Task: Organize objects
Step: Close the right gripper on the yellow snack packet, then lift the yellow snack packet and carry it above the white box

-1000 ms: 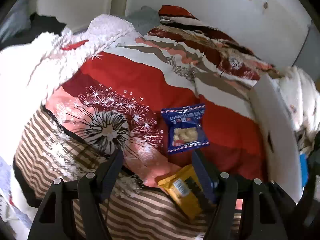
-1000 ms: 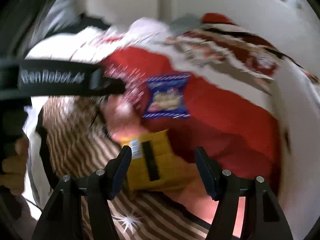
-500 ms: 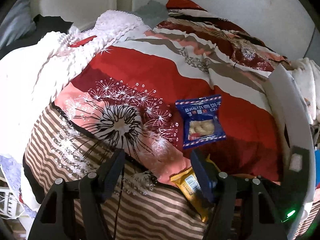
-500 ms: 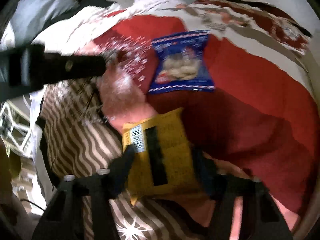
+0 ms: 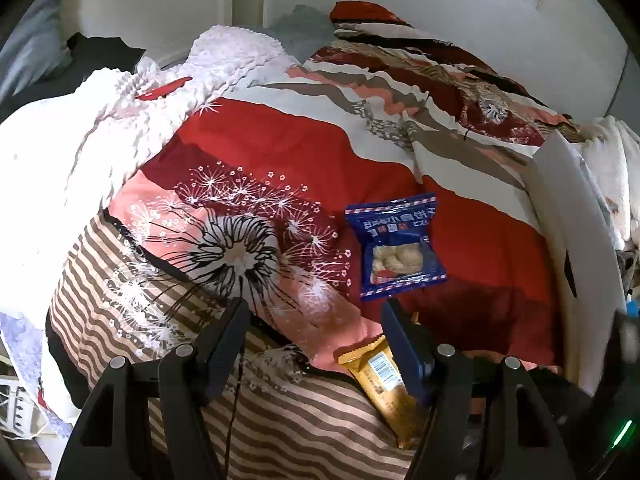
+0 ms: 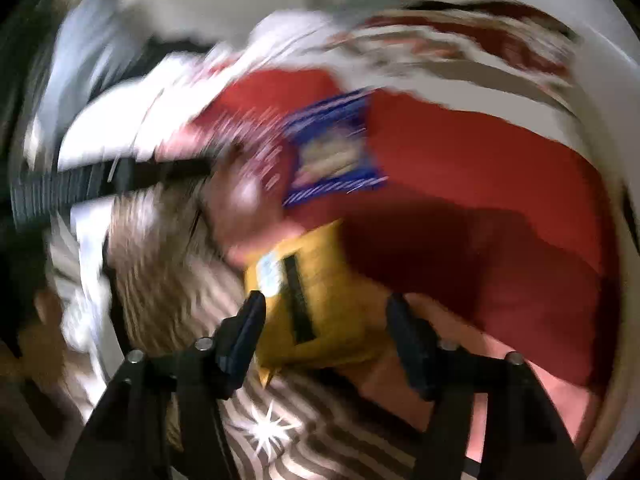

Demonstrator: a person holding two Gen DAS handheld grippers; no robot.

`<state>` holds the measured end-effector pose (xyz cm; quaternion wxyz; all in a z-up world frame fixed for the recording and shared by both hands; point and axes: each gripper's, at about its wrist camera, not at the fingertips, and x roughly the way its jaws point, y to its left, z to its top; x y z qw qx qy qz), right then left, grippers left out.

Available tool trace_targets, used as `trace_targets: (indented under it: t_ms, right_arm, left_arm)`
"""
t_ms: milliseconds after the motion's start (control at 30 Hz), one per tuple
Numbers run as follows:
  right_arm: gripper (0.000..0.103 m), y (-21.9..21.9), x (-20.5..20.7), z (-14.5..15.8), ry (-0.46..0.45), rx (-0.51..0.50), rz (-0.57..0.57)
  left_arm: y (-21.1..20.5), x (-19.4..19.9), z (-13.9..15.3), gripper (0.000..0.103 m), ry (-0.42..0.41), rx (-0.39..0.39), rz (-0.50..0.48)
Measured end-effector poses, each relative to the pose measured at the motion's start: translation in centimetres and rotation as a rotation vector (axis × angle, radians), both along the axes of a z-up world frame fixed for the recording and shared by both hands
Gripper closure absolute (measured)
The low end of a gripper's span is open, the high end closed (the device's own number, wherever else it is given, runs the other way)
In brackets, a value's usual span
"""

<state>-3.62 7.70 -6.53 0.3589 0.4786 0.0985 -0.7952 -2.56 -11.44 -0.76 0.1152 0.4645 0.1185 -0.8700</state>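
A blue snack packet [image 5: 398,246] with a clear window lies flat on the red patterned quilt [image 5: 280,148]. A yellow snack packet [image 5: 384,384] lies nearer, partly behind my left gripper's right finger. My left gripper [image 5: 316,320] is open and empty above the quilt's striped part. The right wrist view is blurred. In it my right gripper [image 6: 326,312] is open, its fingers on either side of the yellow packet [image 6: 316,300], with the blue packet [image 6: 332,148] beyond.
A white bumpy blanket [image 5: 120,112] is heaped at the left. A white box wall [image 5: 568,232] stands at the quilt's right edge. A white wall [image 5: 440,8] rises behind the bed. My left gripper's black arm [image 6: 100,184] crosses the right wrist view at the left.
The left gripper has drawn back a little, so both packets sit further right in its view. The right gripper dipped close over the yellow packet, then pulled back while moving fast.
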Motion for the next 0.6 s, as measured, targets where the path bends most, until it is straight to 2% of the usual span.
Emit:
trace_targets:
  t_ms: [67,133,167,267,333,500,600]
  right_arm:
    - [0.036,-1.4,0.9,-1.0,0.047,0.103,0.085]
    - [0.028,-2.4,1.3,-1.9,0.083,0.160,0.128]
    - [0.028,-3.0,1.2,-2.5,0.083,0.205,0.142]
    - [0.027,-3.6,0.6,-3.3,0.077,0.231,0.136]
    - [0.033,-2.8,-0.6,-2.8,0.013,0.182,0.086]
    - [0.034,0.7,-2.5,-1.2,-0.122,0.015,-0.045]
    - [0.034,3.2,-3.1,0.0,-0.163,-0.077,-0.133]
  left_arm:
    - [-0.3,0.0,0.0,0.037,-0.005,-0.001,0.014]
    - [-0.6,0.1,-0.1,0.037,-0.011,0.000,0.026]
    - [-0.7,0.1,-0.2,0.037,-0.013,0.000,0.027]
    - [-0.8,-0.1,-0.5,0.037,-0.029,-0.011,0.029]
    - [-1.0,-0.1,-0.6,0.037,-0.026,-0.006,0.029]
    - [-1.1,0.1,-0.2,0.037,0.000,0.000,0.019]
    - [-0.5,0.2,0.5,0.037,0.040,0.007,-0.011]
